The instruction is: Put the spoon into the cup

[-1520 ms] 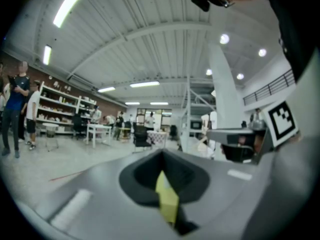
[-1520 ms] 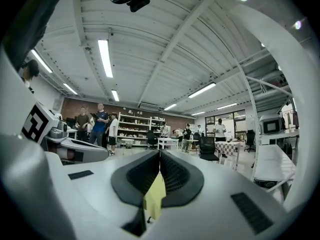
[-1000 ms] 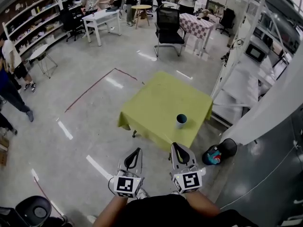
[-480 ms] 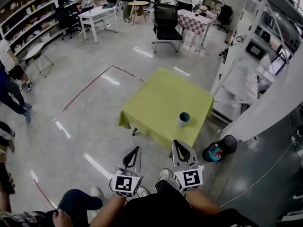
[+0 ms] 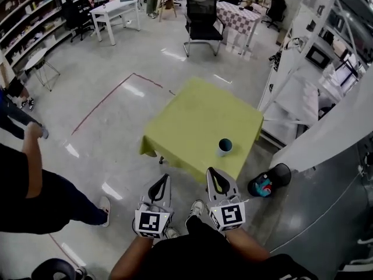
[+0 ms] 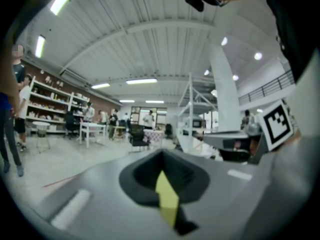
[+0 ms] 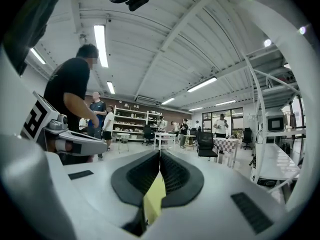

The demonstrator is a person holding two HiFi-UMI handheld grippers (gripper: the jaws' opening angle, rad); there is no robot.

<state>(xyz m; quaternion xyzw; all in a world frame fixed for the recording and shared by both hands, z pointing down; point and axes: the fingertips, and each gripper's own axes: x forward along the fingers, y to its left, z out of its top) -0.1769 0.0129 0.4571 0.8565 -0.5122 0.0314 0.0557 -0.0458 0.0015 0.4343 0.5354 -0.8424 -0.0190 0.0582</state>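
Note:
A teal cup (image 5: 224, 147) with a white outside stands on the yellow-green table (image 5: 198, 121), near its right front edge. No spoon shows in any view. My left gripper (image 5: 167, 178) and right gripper (image 5: 211, 172) hang side by side at the bottom of the head view, short of the table's near edge and above the floor. Both are shut with nothing between the jaws. In the left gripper view the left gripper (image 6: 162, 152) has its tips together and a sliver of the yellow table shows below them. The right gripper (image 7: 160, 152) looks the same in its own view.
A person in black (image 5: 35, 197) stands on the floor at the left. A dark bin (image 5: 269, 184) sits by the table's right corner, next to a white shelving rack (image 5: 303, 98). A black office chair (image 5: 201, 22) and white desks (image 5: 116, 13) stand further back.
The table and cup have drawn a little nearer in the head view. A person in black has come in at the left. Both grippers keep their place and stay shut.

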